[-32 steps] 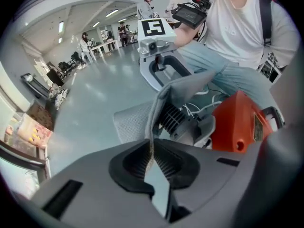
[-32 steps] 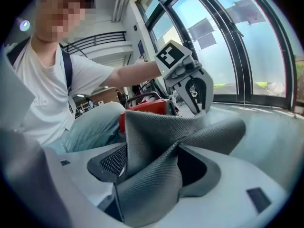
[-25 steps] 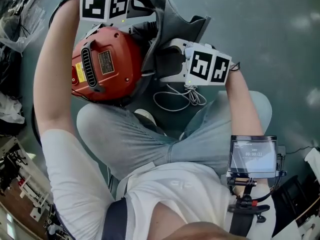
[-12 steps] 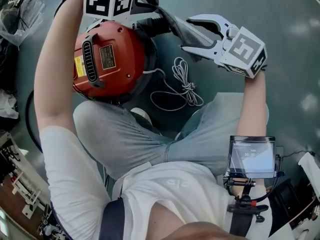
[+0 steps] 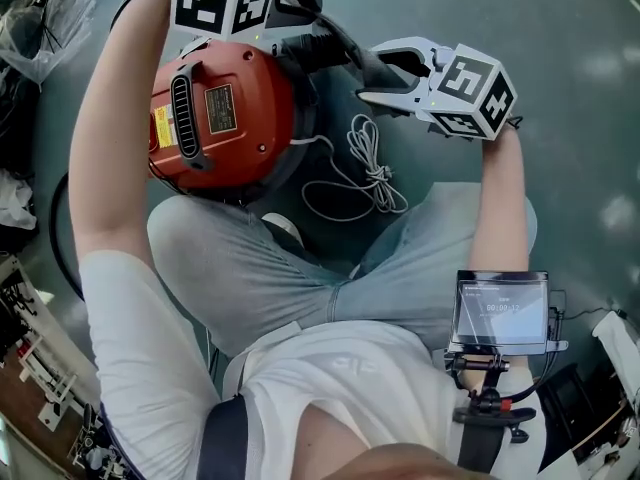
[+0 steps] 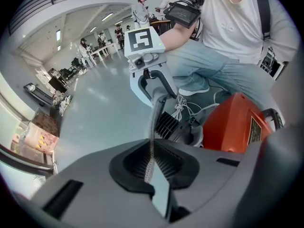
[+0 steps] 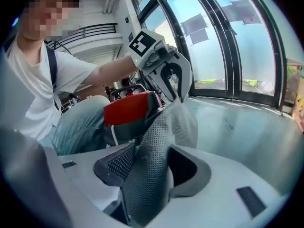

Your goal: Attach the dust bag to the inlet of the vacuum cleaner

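The red vacuum cleaner [image 5: 215, 118] lies against the person's knee, dark inlet end turned toward the top of the head view. The grey mesh dust bag [image 5: 345, 48] stretches between both grippers just right of it. At the top, my left gripper [image 5: 300, 28] is shut on a thin edge of the bag [image 6: 153, 141]. My right gripper [image 5: 370, 73] holds the other end: a thick fold of the mesh [image 7: 156, 160] fills its jaws, which have just been closing. The red body [image 7: 128, 110] and the left gripper [image 7: 166, 70] show behind the bag.
A bundled white power cord [image 5: 365, 168] lies on the grey floor [image 5: 560, 118] below the bag. The person's knees [image 5: 300, 278] sit close under the vacuum. Cluttered racks and bags [image 5: 30, 28] line the left edge. Windows stand behind in the right gripper view.
My right gripper has swung up and to the right, away from the vacuum, drawing the bag out taut, and has rolled. The left gripper has stayed in place.
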A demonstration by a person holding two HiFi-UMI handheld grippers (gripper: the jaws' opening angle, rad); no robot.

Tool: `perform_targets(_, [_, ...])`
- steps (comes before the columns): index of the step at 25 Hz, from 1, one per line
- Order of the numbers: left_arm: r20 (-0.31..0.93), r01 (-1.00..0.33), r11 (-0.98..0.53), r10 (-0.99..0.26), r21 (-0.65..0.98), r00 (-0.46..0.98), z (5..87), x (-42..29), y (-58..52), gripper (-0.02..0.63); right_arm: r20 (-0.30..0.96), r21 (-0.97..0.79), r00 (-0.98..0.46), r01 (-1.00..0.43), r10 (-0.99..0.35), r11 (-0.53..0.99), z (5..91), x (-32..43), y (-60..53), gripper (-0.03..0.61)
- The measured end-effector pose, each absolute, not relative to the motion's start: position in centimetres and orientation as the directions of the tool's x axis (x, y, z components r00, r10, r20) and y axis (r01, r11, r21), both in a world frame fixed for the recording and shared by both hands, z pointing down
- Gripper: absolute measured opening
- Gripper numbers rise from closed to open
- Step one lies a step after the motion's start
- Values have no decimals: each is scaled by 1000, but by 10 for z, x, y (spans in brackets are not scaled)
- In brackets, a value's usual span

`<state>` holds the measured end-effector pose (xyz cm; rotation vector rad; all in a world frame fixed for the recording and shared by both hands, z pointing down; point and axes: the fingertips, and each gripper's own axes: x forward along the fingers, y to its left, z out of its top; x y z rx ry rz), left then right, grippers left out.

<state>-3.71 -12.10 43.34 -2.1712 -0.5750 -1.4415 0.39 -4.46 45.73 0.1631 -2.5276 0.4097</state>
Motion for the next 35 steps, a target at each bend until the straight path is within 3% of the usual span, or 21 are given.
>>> perform_targets(3, [920, 565, -810, 92, -154, 381, 433, -34, -121, 28, 580, -272, -814, -239, -40, 932, 465, -1, -45, 91])
perform_targets(4, [917, 562, -811, 89, -161, 390, 432, -32, -121, 28, 575, -293, -817, -243, -33, 924, 465, -4, -44, 81])
perform_targets(7, [913, 566, -802, 64, -193, 402, 431, -26, -124, 28, 490, -444, -872, -230, 20, 866, 450, -11, -37, 77])
perform_targets(10, [903, 565, -796, 56, -217, 426, 433, -16, -125, 28, 423, -547, -906, -264, -10, 795, 449, -27, -40, 61])
perform_targets(16, [847, 547, -819, 159, -174, 507, 436, 1, -113, 28, 476, -347, -866, -345, -153, 872, 464, -47, -40, 57])
perform_targets(20, [924, 536, -827, 58, -167, 377, 439, -31, -122, 26, 558, -282, -825, -290, -90, 915, 464, -27, -39, 58])
perform_targets(24, [936, 496, -860, 73, -116, 344, 444, -41, -124, 25, 550, -323, -831, -306, -85, 896, 460, -23, -45, 58])
perform_targets(29, [937, 563, -817, 91, -123, 338, 457, -14, -128, 25, 498, -333, -850, -370, -172, 867, 464, -48, -40, 58])
perform_targets(32, [962, 513, -855, 69, -78, 262, 452, -34, -127, 23, 517, -289, -849, -295, -111, 911, 461, -31, -35, 60])
perform_targets(35, [970, 494, -866, 52, -75, 238, 454, -52, -128, 25, 479, -353, -874, -278, -82, 893, 449, 2, -48, 66])
